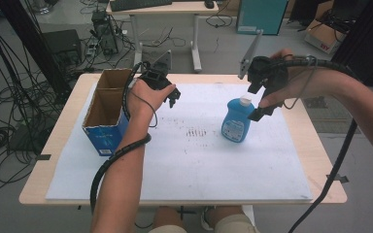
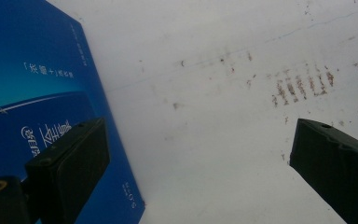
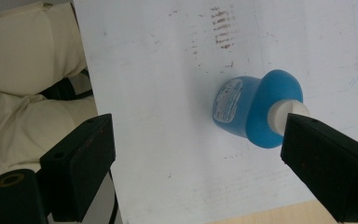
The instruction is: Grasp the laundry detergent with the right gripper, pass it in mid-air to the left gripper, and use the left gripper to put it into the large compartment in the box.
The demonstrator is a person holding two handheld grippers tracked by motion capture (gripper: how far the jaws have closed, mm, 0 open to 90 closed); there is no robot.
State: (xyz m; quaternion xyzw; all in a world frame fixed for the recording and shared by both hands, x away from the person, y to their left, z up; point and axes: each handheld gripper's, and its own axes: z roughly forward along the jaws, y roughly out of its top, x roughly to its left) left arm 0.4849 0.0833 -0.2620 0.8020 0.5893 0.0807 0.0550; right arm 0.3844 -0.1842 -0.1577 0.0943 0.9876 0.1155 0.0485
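High view, bottle: blue bottle with white cap stands upright on the white sheet, right of centre, well apart from the box.
High view, right gripper: right gripper hangs just above and beside the bottle's cap, jaws apart, nothing held; placed as if lining up for a grasp at the neck.
High view, left gripper: left gripper hovers beside the blue cardboard box, released and empty; likely waiting near the box to steady it or receive.
High view, box: open-topped, upright at the left of the surface, inside looks empty.
Left gripper view, jaws: spread wide over bare sheet; nothing between them.
Left gripper view, box: blue printed wall sits just beside the left-hand jaw; contact cannot be told.
Right gripper view, bottle: bottle seen from above, cap next to the right-hand jaw, body off-centre in the gap.
Right gripper view, judgement: gripper must shift to centre the bottle before closing, else the jaw may knock it over.
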